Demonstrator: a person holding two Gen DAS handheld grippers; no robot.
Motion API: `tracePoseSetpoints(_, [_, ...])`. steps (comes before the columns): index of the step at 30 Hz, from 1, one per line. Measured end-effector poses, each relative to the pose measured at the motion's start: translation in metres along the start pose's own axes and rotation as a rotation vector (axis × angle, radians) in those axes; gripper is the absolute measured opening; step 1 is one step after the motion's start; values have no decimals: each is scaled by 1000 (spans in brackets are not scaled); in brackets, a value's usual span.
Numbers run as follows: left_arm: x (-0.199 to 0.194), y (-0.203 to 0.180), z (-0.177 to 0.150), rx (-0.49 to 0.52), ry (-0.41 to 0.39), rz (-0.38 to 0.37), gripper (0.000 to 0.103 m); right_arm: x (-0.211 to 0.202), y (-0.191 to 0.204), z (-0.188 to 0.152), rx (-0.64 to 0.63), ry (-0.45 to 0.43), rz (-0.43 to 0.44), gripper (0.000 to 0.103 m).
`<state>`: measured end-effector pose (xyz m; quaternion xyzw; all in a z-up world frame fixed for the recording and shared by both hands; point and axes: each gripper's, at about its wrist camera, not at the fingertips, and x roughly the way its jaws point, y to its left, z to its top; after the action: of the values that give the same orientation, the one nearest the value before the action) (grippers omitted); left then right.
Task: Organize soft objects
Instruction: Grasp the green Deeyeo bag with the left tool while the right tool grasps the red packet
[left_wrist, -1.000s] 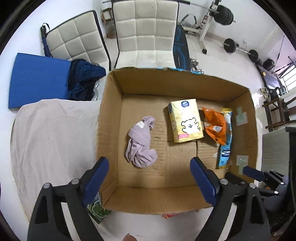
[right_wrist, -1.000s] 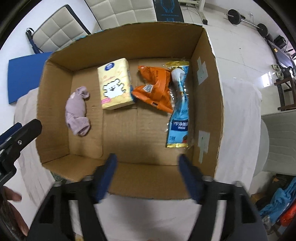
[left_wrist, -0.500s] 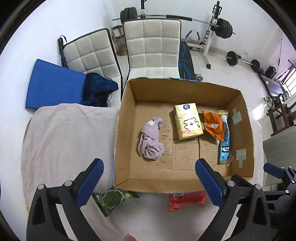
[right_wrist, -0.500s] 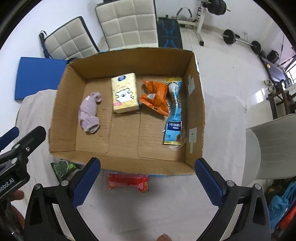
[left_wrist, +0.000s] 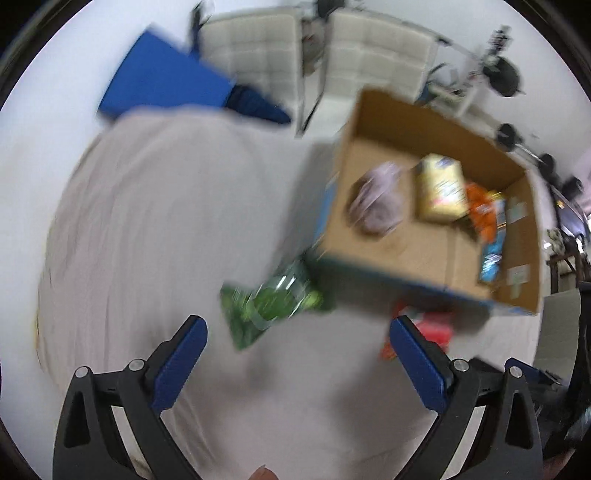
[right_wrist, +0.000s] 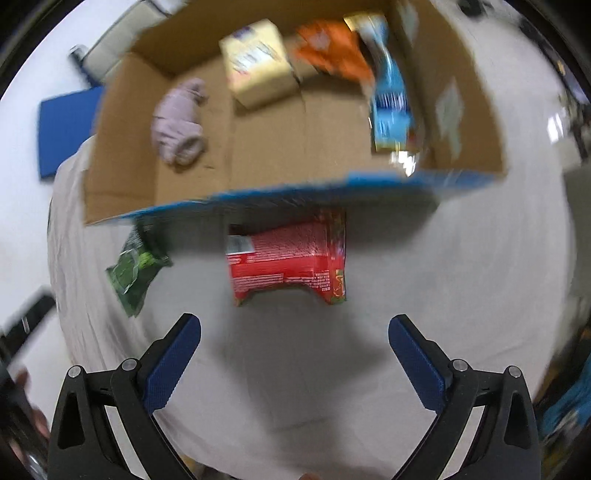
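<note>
Packets are my worry: the red one (right_wrist: 288, 258) lies just ahead of my right gripper (right_wrist: 293, 347), the green one (left_wrist: 269, 306) ahead of my left gripper (left_wrist: 295, 350). Both jaws gape empty. Coming down fast, I risk skidding a slick bag under the box (right_wrist: 258, 140).

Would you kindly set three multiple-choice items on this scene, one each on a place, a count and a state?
1. Where does the red packet lie?
A. inside the box
B. on the cloth beside the box
C. on a chair

2. How many things lie in the box?
A. two
B. four
C. six

3. How stands the right gripper?
A. open and empty
B. shut on the red packet
C. shut on the green packet

Answers:
1 B, it lies on the cloth against the box's near wall.
2 B, a lilac cloth roll, yellow pack, orange packet and blue packet.
3 A, its jaws stand wide with only cloth between.
</note>
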<state>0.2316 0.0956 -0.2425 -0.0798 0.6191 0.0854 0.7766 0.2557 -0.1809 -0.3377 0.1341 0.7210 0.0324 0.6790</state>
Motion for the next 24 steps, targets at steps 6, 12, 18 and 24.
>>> tracePoseSetpoints(6, [50,40,-26,-106,103,56,102,52,0,6,98,-40,27,103])
tracePoseSetpoints(12, [75,54,-26,-108,121,113,102,89,40,8,-13,-75,-140,103])
tracePoseSetpoints(18, [94,51,-15,-8,123,136,102,95,45,7,-45,-40,-227,91])
tracePoseSetpoints(24, [132,21,7,254,161,200,102,95,31,-14,-113,49,-269,90])
